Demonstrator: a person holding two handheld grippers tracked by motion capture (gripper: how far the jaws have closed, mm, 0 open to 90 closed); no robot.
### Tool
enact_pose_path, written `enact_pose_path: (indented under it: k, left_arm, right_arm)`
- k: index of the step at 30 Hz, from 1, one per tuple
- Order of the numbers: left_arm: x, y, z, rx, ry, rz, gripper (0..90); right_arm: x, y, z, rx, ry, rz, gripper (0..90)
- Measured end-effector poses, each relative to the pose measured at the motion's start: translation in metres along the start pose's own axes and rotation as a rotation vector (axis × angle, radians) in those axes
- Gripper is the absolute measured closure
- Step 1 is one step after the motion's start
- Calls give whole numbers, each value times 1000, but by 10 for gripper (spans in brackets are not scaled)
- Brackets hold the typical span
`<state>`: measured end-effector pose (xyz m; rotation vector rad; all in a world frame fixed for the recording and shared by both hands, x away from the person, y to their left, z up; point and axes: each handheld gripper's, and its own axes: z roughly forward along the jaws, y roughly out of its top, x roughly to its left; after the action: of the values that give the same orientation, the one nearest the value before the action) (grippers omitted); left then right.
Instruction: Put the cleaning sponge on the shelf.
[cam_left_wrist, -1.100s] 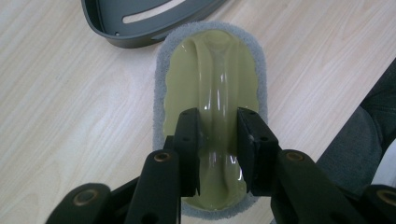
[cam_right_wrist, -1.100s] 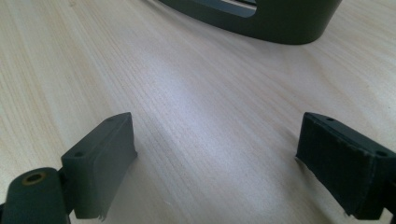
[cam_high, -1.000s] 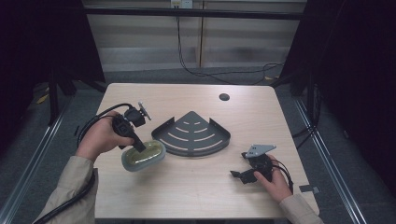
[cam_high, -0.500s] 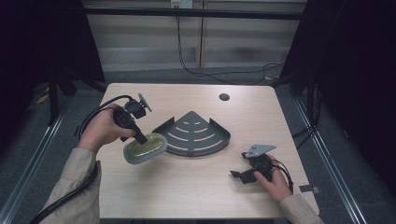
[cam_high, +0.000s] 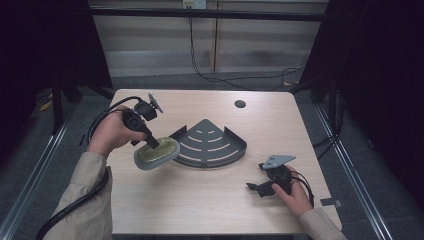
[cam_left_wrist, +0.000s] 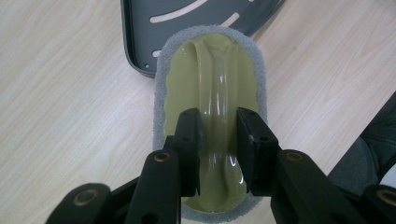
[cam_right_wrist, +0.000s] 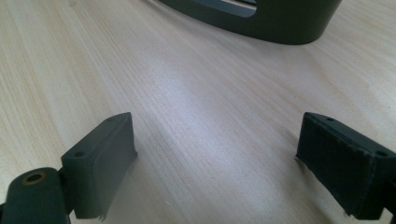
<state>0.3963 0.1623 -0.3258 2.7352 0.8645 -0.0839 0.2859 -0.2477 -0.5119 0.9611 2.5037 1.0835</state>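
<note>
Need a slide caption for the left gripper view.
Left tool clamps the ridge handle of an olive scrub pad, its far end overlapping the grey corner shelf.

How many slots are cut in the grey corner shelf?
5 show on the shelf in the high view: one short one near its back corner, two in the middle arc, two in the front arc. The scrubber overlaps its left edge and may hide more.

The left tool (cam_left_wrist: 218, 140) hides the scrubber's (cam_left_wrist: 210, 88) handle middle; the rack (cam_left_wrist: 196, 14) is cut off.
</note>
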Motion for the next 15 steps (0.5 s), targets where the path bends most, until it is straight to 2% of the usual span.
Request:
enact_pose_path:
  k: [7, 15]
  left_arm:
    - [2, 7, 2, -6, 18, -18, 708]
    - [4, 15, 7, -1, 10, -17, 708]
  right_arm:
    - [0, 0, 0, 0, 0, 0, 107]
    - [0, 0, 0, 0, 0, 0, 107]
